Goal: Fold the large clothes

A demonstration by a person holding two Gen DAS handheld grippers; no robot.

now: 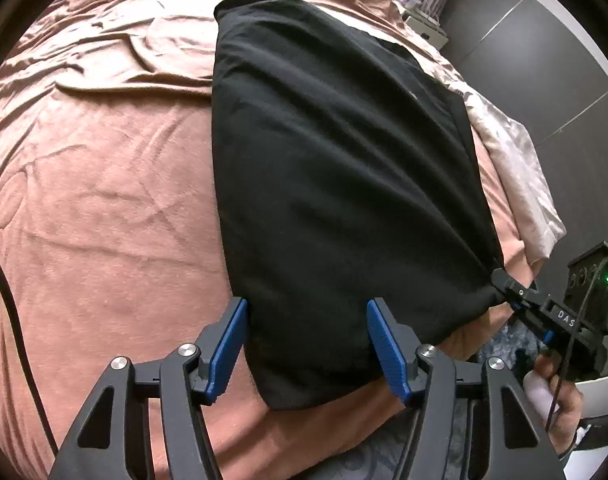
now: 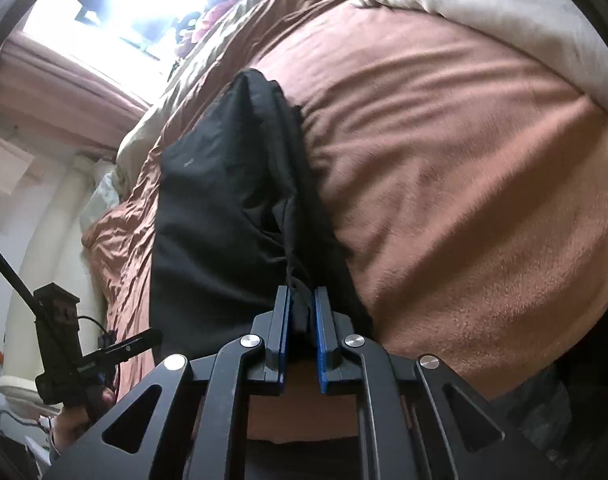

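A black garment (image 1: 335, 160) lies folded into a long panel on the pink bed cover (image 1: 104, 200). My left gripper (image 1: 307, 305) stands open over the garment's near end. The cloth lies between its blue pads (image 1: 228, 344), with no clear pinch. My right gripper (image 1: 503, 284) is shut on the garment's near right corner, and the cloth is drawn taut toward it. In the right wrist view that gripper (image 2: 302, 294) has a bunched black fold clamped between its pads, and the garment (image 2: 216, 208) runs away across the bed cover (image 2: 463, 200). The left gripper (image 2: 152, 336) shows at lower left, in a hand.
A beige duvet (image 1: 515, 168) hangs off the bed's right side and is piled at the far end (image 2: 503, 8). A nightstand with small items (image 1: 423, 12) stands by the grey wall. A black cable (image 1: 8, 280) runs along the left. A bright window (image 2: 124, 12) is behind.
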